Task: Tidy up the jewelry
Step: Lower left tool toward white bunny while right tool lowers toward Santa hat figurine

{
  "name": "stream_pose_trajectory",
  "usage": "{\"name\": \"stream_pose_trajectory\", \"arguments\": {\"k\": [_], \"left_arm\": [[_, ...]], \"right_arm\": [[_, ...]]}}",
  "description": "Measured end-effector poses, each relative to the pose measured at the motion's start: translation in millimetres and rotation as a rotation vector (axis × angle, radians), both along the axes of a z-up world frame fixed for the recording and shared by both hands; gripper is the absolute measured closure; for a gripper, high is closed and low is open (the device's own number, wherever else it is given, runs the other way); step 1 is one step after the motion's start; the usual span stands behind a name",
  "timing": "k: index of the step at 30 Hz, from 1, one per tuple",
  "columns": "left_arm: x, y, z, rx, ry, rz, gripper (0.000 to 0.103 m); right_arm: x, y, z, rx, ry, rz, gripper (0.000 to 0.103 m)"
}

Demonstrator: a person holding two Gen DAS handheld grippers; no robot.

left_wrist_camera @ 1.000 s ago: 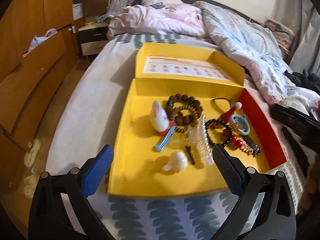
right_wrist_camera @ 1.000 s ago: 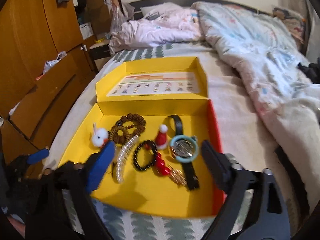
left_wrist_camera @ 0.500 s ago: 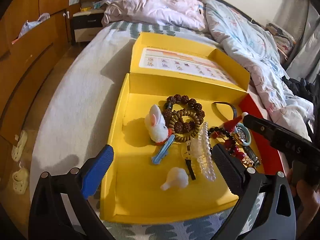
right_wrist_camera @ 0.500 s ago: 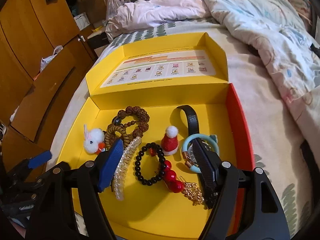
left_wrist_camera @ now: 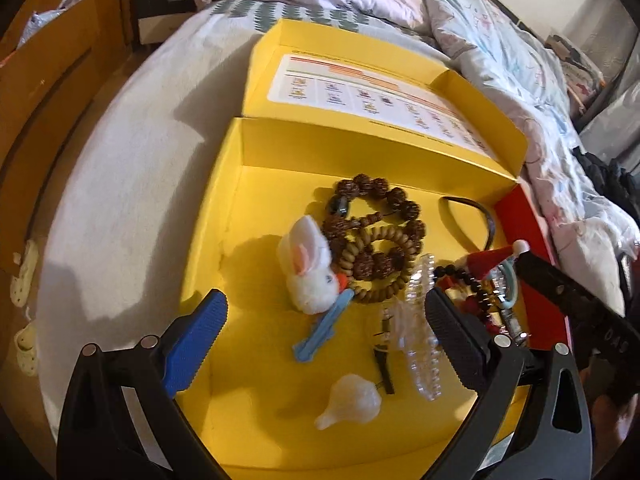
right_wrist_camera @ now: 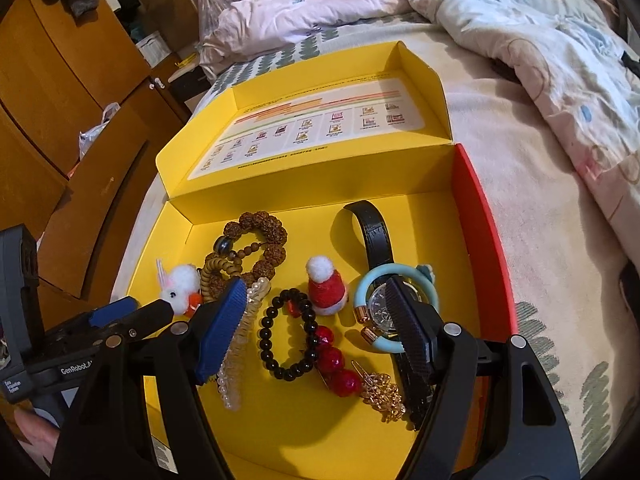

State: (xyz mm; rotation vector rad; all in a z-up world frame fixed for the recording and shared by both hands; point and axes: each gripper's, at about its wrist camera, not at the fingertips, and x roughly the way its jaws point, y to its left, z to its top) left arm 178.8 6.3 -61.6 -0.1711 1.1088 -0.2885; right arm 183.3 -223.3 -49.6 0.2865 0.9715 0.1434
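Note:
An open yellow box (left_wrist_camera: 256, 420) (right_wrist_camera: 436, 240) lies on the bed with jewelry in it. My left gripper (left_wrist_camera: 328, 336) hangs open over its near left part, above a blue hair clip (left_wrist_camera: 322, 330), a white bunny (left_wrist_camera: 308, 276) and a clear claw clip (left_wrist_camera: 420, 328). Brown bead bracelets (left_wrist_camera: 376, 236) lie behind them. My right gripper (right_wrist_camera: 316, 332) is open low over a black bead bracelet (right_wrist_camera: 286, 336), without touching it. Red beads (right_wrist_camera: 332, 360), a gold clip (right_wrist_camera: 380, 392), a Santa hat (right_wrist_camera: 326, 284) and a watch (right_wrist_camera: 380, 308) lie around it.
The box's lid (right_wrist_camera: 320, 128) stands open behind, with a printed sheet inside. A crumpled quilt (right_wrist_camera: 520, 20) covers the bed's right and far side. Wooden wardrobes (right_wrist_camera: 48, 80) and a nightstand (left_wrist_camera: 164, 0) stand to the left. A white fluffy piece (left_wrist_camera: 352, 402) lies near the front wall.
Both grippers have come forward and down toward the box, which now looms larger. The right gripper has settled over the black bead bracelet, its jaws slightly narrower.

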Motion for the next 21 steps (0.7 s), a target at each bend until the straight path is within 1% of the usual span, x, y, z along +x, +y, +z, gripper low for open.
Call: {"name": "stream_pose_trajectory", "arguments": {"k": [3, 5, 8, 12, 18, 21], "left_arm": [[2, -6, 3, -0.014, -0.005, -0.032, 0.005], [3, -11, 2, 0.004, -0.010, -0.049, 0.005], [8, -13, -4, 0.009, 0.006, -0.056, 0.005], [14, -10, -16, -0.020, 0.049, -0.059, 0.005], [16, -7, -18, -0.016, 0.050, -0.057, 0.005], [18, -6, -18, -0.020, 0.048, -0.053, 0.005]], "right_arm": [[1, 1, -1, 0.008, 0.001, 0.006, 0.031], [3, 1, -2, 0.008, 0.002, 0.010, 0.032], [7, -2, -5, 0.024, 0.014, 0.009, 0.040], [11, -4, -12, 0.035, 0.036, 0.011, 0.049], [15, -1, -16, 0.024, 0.038, 0.013, 0.049], [18, 5, -17, 0.000, 0.038, 0.015, 0.049]]}}
